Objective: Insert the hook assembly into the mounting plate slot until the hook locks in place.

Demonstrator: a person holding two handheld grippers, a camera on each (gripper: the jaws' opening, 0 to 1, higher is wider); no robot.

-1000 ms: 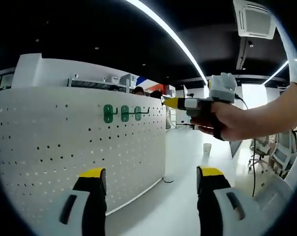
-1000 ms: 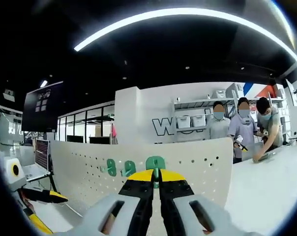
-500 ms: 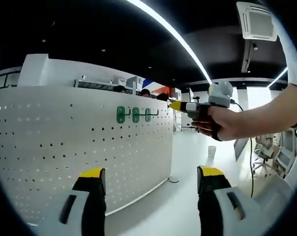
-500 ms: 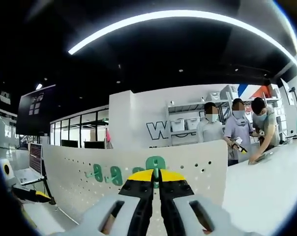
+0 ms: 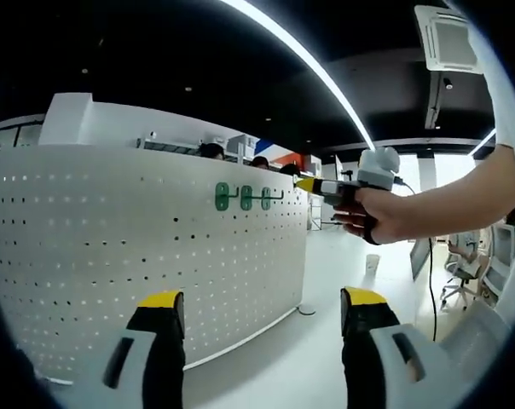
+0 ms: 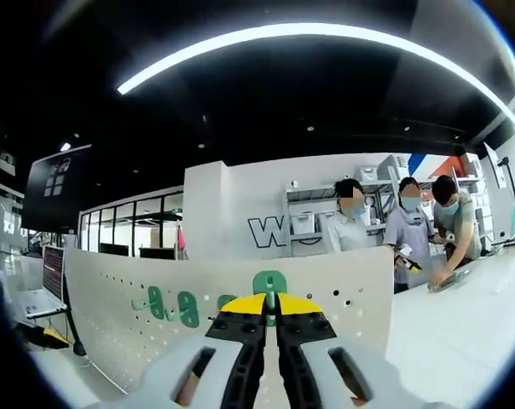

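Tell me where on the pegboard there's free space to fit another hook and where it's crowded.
Free: the pegboard is bare below and left of the three green hooks, down to the left gripper. In the right gripper view, bare holes lie right of the held hook. Crowded: the top edge by the hooks, where the right gripper and hand hover.

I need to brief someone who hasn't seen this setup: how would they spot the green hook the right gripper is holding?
Find the white pegboard standing upright on the table. Several green hooks sit in a row near its top edge, and the held hook is the rightmost in the right gripper view. Unlike its neighbours, it rises directly above the shut yellow tips of the right gripper.
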